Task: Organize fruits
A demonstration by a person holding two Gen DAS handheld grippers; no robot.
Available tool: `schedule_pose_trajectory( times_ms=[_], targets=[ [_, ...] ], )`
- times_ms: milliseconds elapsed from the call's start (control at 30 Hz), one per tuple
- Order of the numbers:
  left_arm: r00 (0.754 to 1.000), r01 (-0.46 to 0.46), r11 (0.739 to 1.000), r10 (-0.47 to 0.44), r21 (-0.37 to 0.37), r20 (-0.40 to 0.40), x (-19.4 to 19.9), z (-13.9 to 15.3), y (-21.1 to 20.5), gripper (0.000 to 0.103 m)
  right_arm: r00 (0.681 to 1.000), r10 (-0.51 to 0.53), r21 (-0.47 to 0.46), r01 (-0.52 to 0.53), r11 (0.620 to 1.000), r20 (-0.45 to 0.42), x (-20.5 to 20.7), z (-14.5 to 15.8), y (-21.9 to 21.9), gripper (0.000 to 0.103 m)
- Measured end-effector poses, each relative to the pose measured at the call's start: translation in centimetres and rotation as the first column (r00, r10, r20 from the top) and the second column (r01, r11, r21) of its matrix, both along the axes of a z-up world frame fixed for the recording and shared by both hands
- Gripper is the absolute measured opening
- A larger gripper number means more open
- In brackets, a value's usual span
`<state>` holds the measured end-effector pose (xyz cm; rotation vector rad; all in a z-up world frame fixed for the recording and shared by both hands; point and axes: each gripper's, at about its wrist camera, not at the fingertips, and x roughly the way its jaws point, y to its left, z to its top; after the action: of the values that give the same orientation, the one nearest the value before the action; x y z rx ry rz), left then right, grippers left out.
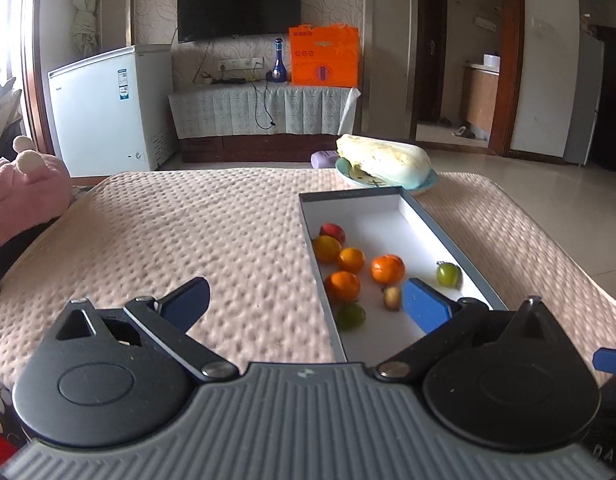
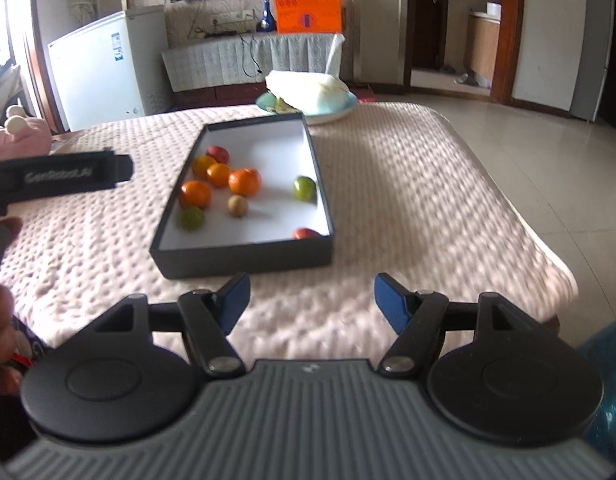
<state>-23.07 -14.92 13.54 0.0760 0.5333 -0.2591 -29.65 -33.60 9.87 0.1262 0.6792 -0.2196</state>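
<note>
Orange, green and red fruits (image 2: 244, 181) already corralled in dark box (image 2: 243, 254) on quilted worktop (image 2: 408, 200), so left hand-held gripper (image 1: 305, 298) and right hand-held gripper (image 2: 312, 300) both spread wide, holding nothing, probably done.

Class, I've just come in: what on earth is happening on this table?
A person holds two handheld grippers above a pink quilted table cover. Both the left gripper and the right gripper have their jaws open and empty. The small oranges, green fruits and red fruits lie loose in a shallow dark box with a white inside.
</note>
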Motion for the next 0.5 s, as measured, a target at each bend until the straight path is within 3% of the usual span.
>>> schedule_pose_trajectory(
  times_ms=[233, 500],
  targets=[
    [0.997, -0.035, 0.999, 0.034, -0.005, -0.068, -0.8, -1.0, 0.2, 0.103, 0.997, -0.051, 0.033, 0.053, 0.998, -0.055, -0.3, -1.4, -1.8, 0.071],
    [0.996, -0.027, 1.0, 0.027, 0.006, -0.082, -1.8, -1.4, 0.0, 0.103, 0.993, -0.005, 0.037, 0.009, 0.999, -0.119, 0.2, -2.3, -0.9, 0.071]
  ],
)
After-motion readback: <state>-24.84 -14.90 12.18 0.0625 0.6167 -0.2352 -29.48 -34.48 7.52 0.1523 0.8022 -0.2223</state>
